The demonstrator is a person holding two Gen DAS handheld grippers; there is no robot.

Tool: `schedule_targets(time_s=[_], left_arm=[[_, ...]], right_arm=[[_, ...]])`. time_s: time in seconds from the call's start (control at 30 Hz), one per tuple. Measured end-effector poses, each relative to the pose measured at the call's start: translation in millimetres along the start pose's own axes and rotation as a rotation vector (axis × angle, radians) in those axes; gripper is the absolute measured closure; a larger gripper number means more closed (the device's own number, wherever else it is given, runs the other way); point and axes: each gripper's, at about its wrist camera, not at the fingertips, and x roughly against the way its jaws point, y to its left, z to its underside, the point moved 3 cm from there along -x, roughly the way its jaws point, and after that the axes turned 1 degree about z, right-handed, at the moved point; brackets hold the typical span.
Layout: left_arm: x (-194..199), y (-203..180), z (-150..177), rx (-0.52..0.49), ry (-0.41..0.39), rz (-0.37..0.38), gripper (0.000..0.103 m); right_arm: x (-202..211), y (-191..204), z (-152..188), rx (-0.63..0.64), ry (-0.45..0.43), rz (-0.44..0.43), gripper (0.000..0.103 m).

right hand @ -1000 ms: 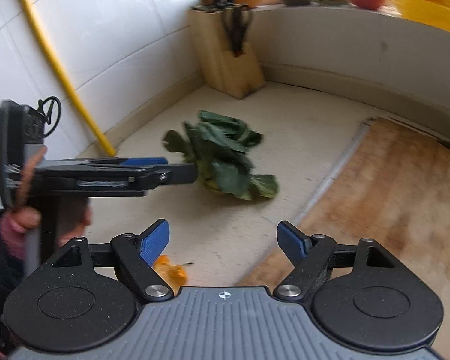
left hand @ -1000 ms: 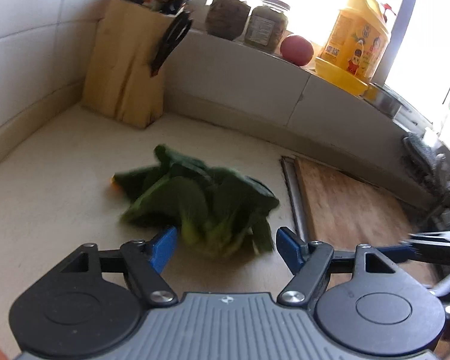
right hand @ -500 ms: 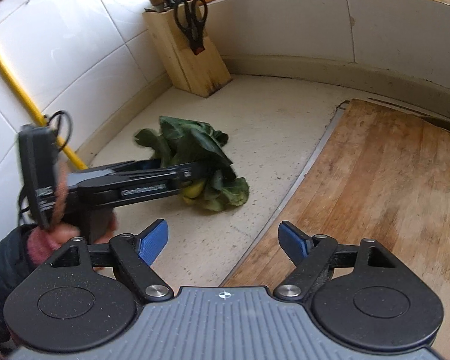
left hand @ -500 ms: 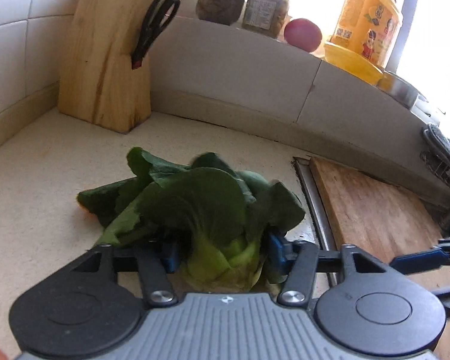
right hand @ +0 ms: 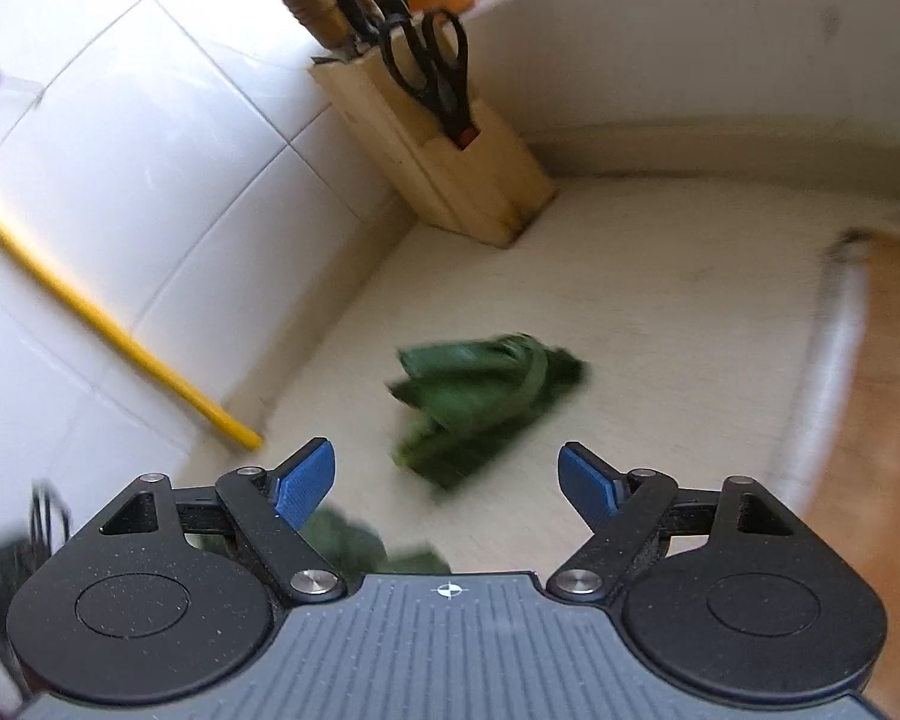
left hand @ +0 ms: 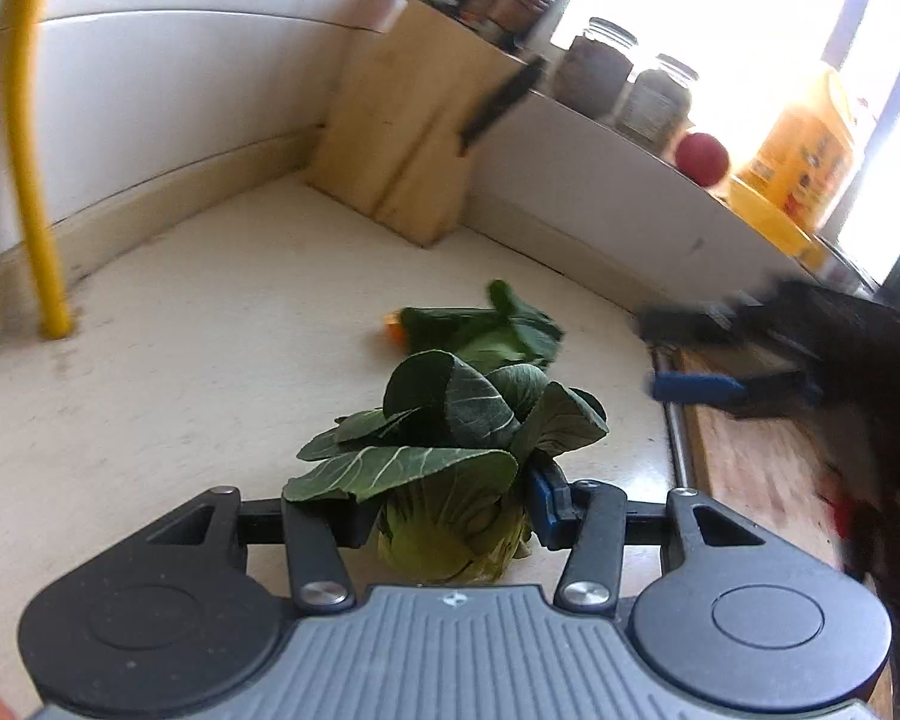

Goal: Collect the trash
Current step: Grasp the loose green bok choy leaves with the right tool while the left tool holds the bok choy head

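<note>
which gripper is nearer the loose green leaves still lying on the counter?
Right. The right gripper hangs open with the loose leaves just ahead of its jaws. The left gripper is shut on the bok choy bunch, with those leaves farther beyond.

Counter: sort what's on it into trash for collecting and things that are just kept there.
Trash:
bok choy bunch, clamped in the left gripper
loose green leaves
orange scrap

Just kept there:
knife block
scissors
cutting board
jars
oil bottle

Bok choy head point(left hand: 450, 480): pale base, dark leaves, gripped. Loose green leaves point(right hand: 486, 402) (blurred): flat on tabletop, orange scrap point(left hand: 393, 330) beside.
</note>
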Motion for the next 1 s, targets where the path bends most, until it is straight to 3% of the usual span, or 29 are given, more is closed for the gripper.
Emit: schedule_targets(time_s=[0.1, 0.17, 0.2, 0.23, 0.3, 0.5, 0.57, 0.6, 0.63, 0.7, 0.8, 0.87, 0.93, 1.0], left_arm=[[6.2, 7.5, 5.5, 0.013, -0.01, -0.011, 0.057], [9.2, 12.4, 7.5, 0.016, -0.014, -0.012, 0.057], [10.1, 14.3, 8.8, 0.02, -0.013, -0.01, 0.057], [10.3, 16.5, 9.9, 0.028, -0.012, -0.006, 0.057], [10.8, 21.0, 10.9, 0.042, -0.011, 0.0, 0.057], [8.2, 30.9, 5.3, 0.069, 0.01, 0.027, 0.057], [8.5, 32.3, 3.2, 0.075, 0.012, 0.033, 0.057], [8.9, 32.6, 2.6, 0.077, 0.012, 0.034, 0.057], [8.6, 32.9, 1.9, 0.079, 0.011, 0.034, 0.057], [9.9, 33.4, 2.5, 0.083, 0.008, 0.034, 0.057], [9.4, 34.6, 3.9, 0.092, 0.01, 0.034, 0.057], [7.5, 35.9, 3.5, 0.102, 0.015, 0.032, 0.057], [6.1, 37.4, 3.9, 0.111, 0.02, 0.031, 0.057], [6.4, 38.1, 4.9, 0.117, 0.025, 0.03, 0.057]], right_arm=[[-39.5, -1.4, -12.1, -0.081, 0.021, -0.008, 0.017], [-57.0, -0.9, -15.0, -0.116, 0.028, -0.003, 0.024], [-64.5, -2.0, -15.6, -0.127, 0.036, 0.004, 0.04], [-70.7, -3.9, -14.1, -0.147, 0.052, 0.011, 0.063], [-73.8, -7.7, -7.6, -0.19, 0.087, -0.02, 0.081], [-28.5, -3.9, 11.8, -0.175, 0.061, -0.09, 0.087], [-13.2, -6.1, 9.8, -0.191, 0.018, -0.073, 0.077], [-13.8, -7.6, 4.9, -0.193, 0.005, -0.071, 0.061], [-15.4, -8.1, -0.5, -0.182, -0.007, -0.067, 0.038], [-23.5, -9.1, -10.0, -0.184, -0.035, -0.019, 0.014], [-55.1, -11.5, -21.8, -0.203, 0.004, -0.011, 0.014], [-71.0, -7.9, -19.0, -0.154, 0.031, 0.041, 0.025], [-78.2, -6.0, -13.4, -0.104, 0.038, 0.087, 0.062], [-74.1, -10.1, -8.2, -0.127, 0.075, 0.028, 0.092]])
